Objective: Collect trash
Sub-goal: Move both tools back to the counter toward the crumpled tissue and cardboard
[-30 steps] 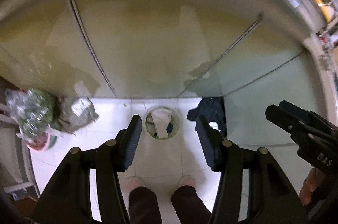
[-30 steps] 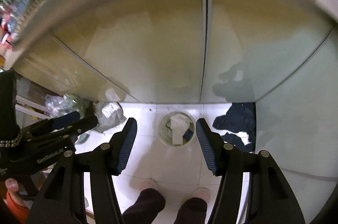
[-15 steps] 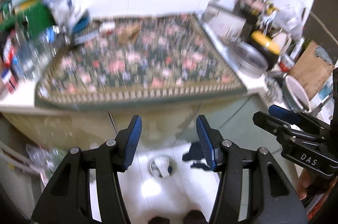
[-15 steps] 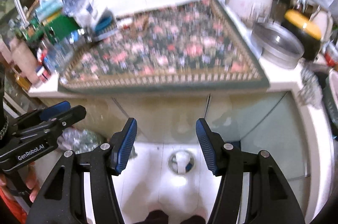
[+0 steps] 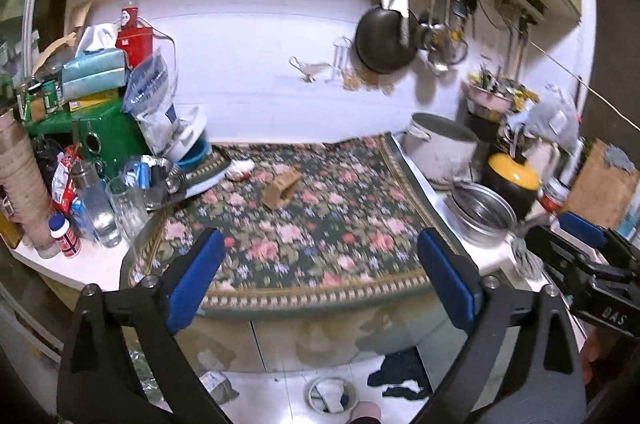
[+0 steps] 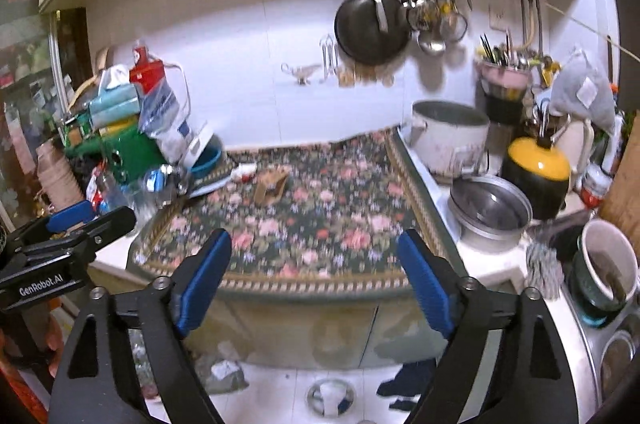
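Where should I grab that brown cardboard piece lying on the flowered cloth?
Take the brown cardboard piece across its raised upper edge, coming down from above and the front. It lies tilted on the flowered cloth with open cloth on the near side, while crumpled white trash sits apart to its left.

Both wrist views facing floral countertop (image 5: 304, 224) from nearby, side by side.

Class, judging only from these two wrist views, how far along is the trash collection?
Done: some white trash already lies in the floor bin. In hand: nothing; the left gripper and right gripper have just been opening and are empty. Left: the brown cardboard scrap and the white-and-red crumpled scrap remain on the floral mat.
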